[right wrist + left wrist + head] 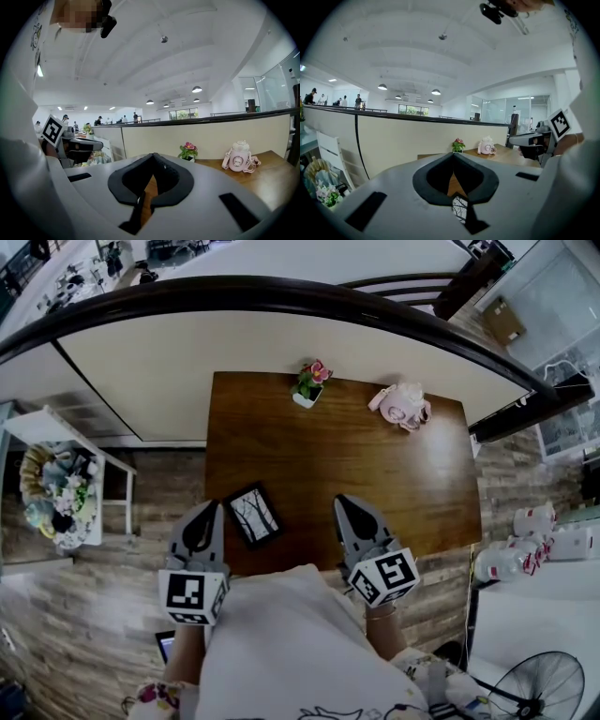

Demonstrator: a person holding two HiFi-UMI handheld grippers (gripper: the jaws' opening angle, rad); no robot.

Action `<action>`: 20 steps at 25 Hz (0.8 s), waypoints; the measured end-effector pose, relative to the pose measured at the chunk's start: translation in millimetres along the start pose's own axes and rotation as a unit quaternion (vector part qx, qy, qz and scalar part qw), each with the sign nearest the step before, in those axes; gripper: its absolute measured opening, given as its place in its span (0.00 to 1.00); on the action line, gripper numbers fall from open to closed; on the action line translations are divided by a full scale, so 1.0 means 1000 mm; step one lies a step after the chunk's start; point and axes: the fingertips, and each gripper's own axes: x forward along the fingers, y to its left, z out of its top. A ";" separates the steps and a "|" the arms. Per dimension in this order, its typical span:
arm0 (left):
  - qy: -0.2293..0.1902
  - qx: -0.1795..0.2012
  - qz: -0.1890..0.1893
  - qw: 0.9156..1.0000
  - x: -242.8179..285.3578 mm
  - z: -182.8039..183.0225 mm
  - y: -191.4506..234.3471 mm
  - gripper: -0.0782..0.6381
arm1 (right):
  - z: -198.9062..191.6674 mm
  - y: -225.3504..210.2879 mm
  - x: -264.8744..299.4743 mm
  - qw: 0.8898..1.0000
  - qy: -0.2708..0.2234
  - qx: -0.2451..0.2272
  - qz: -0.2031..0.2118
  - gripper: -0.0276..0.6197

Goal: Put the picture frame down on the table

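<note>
A black picture frame (pixel 255 514) with a tree print lies flat on the brown wooden table (pixel 375 465), close to its near edge. My left gripper (pixel 208 507) hovers just left of the frame, shut with nothing in it. In the left gripper view a sliver of the frame (pixel 459 208) shows through the gap below the closed tips of the left gripper (pixel 453 154). My right gripper (pixel 345 501) is to the right of the frame, over the table's near edge, also shut and holding nothing. The right gripper view shows its tips (pixel 153 155) meeting.
A small potted flower (pixel 309 383) and a pink bottle (pixel 401 407) stand at the table's far edge against a curved partition with a dark rail (pixel 281 296). A white rack of soft toys (pixel 61 493) is at the left. Bottles (pixel 525 540) and a fan (pixel 539 685) are at the right.
</note>
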 end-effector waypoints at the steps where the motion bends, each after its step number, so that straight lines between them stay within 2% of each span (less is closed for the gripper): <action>1: 0.001 0.001 0.001 1.000 0.000 -0.001 0.001 0.12 | -0.001 0.000 0.001 1.000 0.002 0.002 0.000 0.04; 20: 0.008 -0.002 0.009 1.000 0.001 -0.006 0.009 0.12 | -0.008 -0.001 0.014 1.000 0.020 0.005 0.003 0.04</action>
